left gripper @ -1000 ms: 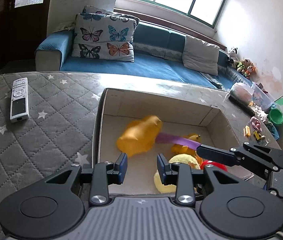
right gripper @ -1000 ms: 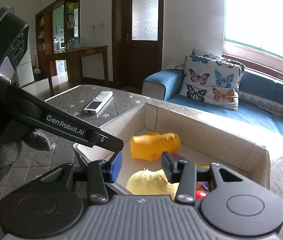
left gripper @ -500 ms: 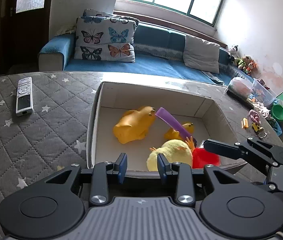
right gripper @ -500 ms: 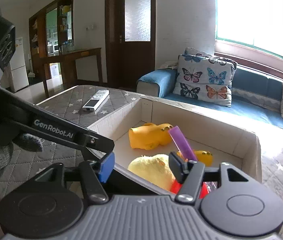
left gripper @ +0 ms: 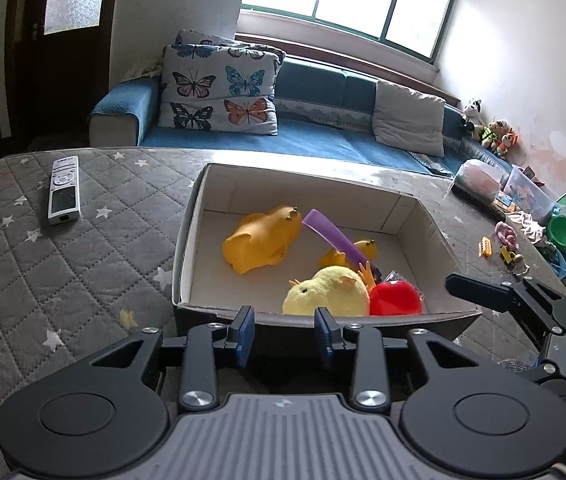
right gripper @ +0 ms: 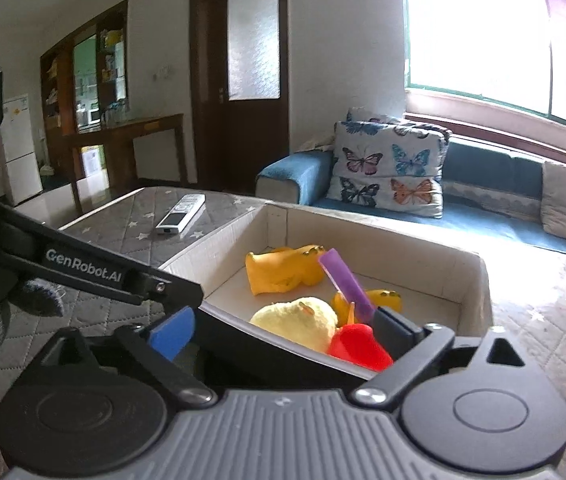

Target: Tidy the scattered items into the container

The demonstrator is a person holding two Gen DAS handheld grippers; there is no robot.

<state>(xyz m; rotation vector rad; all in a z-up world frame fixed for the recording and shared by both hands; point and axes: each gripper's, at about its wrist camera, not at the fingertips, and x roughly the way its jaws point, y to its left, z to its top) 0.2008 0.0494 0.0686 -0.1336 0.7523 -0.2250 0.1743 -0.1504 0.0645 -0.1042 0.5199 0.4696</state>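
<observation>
I see my left gripper (left gripper: 285, 336) spread and empty, just short of the cardboard box's (left gripper: 187, 248) near wall. My right gripper (right gripper: 283, 330) is spread wide, empty too, at the box's near corner. Inside the box lie an orange rubber toy (left gripper: 261, 240), a purple strip (left gripper: 335, 236), a yellow plush chick (left gripper: 329, 292) and a red plush (left gripper: 395, 300). A remote (left gripper: 63, 190) rests on the quilted cover (left gripper: 43, 272).

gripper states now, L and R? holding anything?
Left gripper: open, empty, just short of the cardboard box.
Right gripper: open wide, nothing between its fingers.
</observation>
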